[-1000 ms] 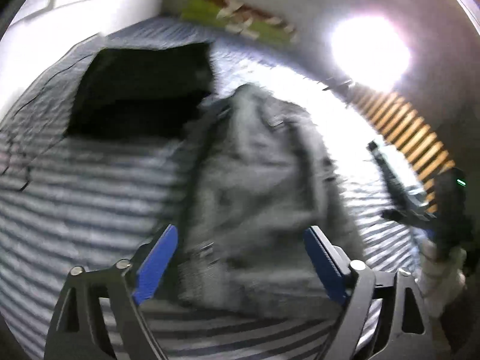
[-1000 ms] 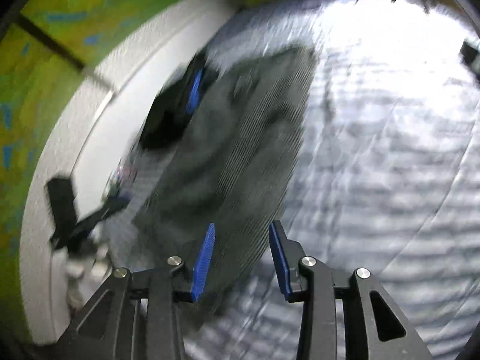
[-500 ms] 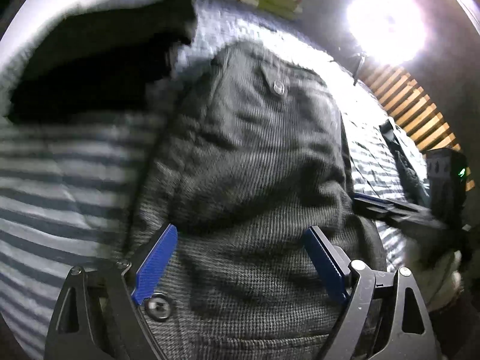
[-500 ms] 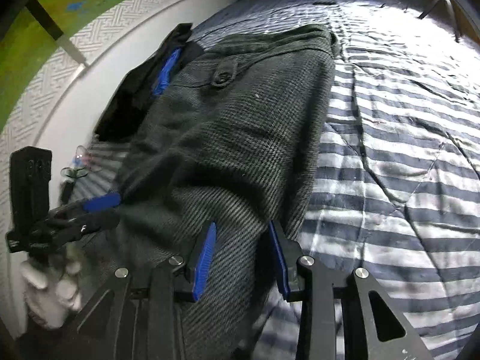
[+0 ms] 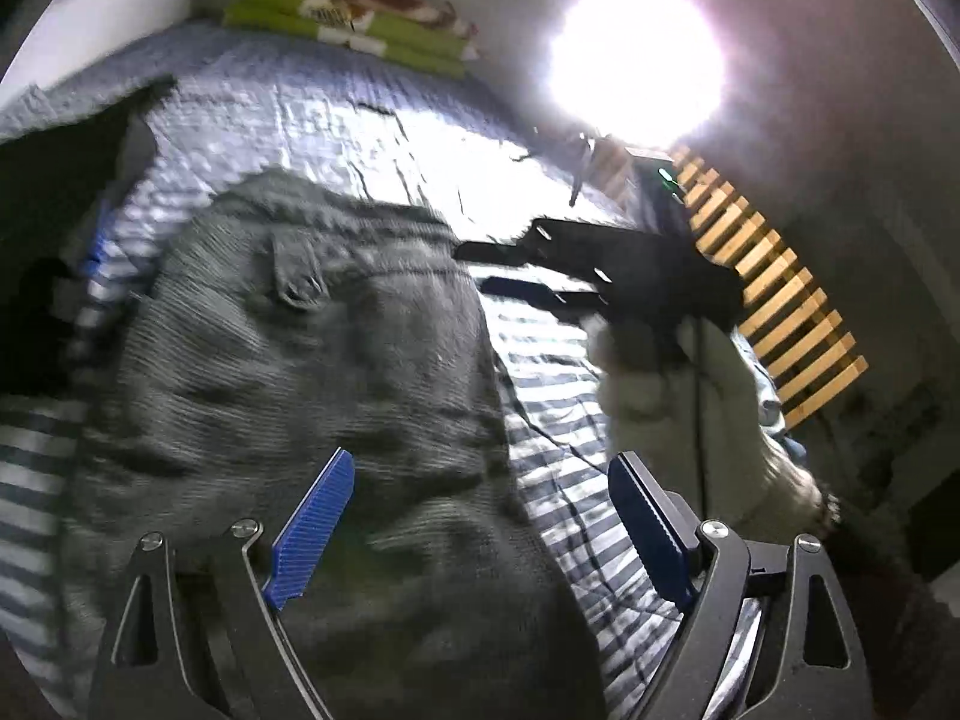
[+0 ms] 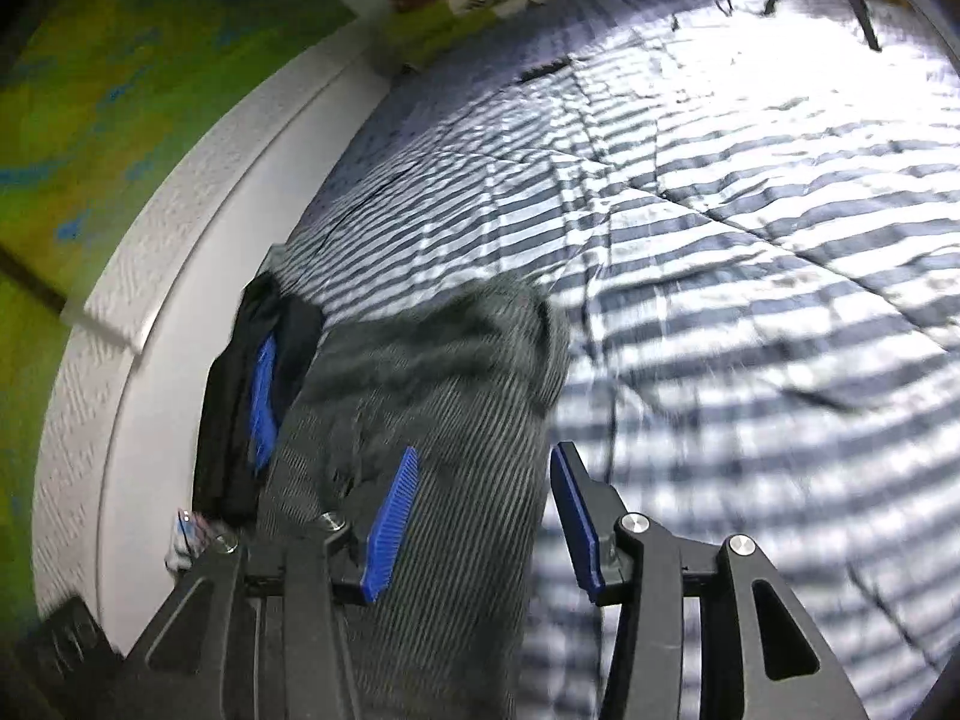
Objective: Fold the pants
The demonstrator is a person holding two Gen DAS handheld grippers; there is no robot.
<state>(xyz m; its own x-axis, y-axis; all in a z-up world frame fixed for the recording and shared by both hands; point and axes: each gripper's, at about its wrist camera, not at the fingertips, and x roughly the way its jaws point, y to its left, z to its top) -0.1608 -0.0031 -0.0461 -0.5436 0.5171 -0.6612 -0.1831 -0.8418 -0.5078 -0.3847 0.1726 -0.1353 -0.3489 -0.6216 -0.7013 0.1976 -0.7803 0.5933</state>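
Observation:
Grey woven pants (image 5: 300, 360) lie on the striped bedcover (image 5: 336, 120), their waist and back pocket toward the far end. My left gripper (image 5: 480, 459) hangs open and wide above their right edge, nothing pinched. The right gripper (image 5: 480, 267) shows beyond it in a white-gloved hand (image 5: 660, 396), over the cover beside the waist. In the right wrist view, the right gripper (image 6: 485, 450) has its jaws opening above the pants (image 6: 432, 396). The cloth lies under the left pad, and the blue pads (image 6: 390, 528) do not press on it.
A dark garment with a blue stripe (image 6: 258, 408) lies left of the pants along the white bed frame (image 6: 150, 300). Folded green and brown bedding (image 5: 354, 24) sits at the bed's head. Wooden slats (image 5: 780, 300) and a bright lamp (image 5: 636, 60) are at the right. Striped cover (image 6: 750, 300) spreads to the right.
Both views have shifted over the pants, which now look smaller and further left. The right gripper's jaws stand wider than half a second ago. The left jaws stay wide.

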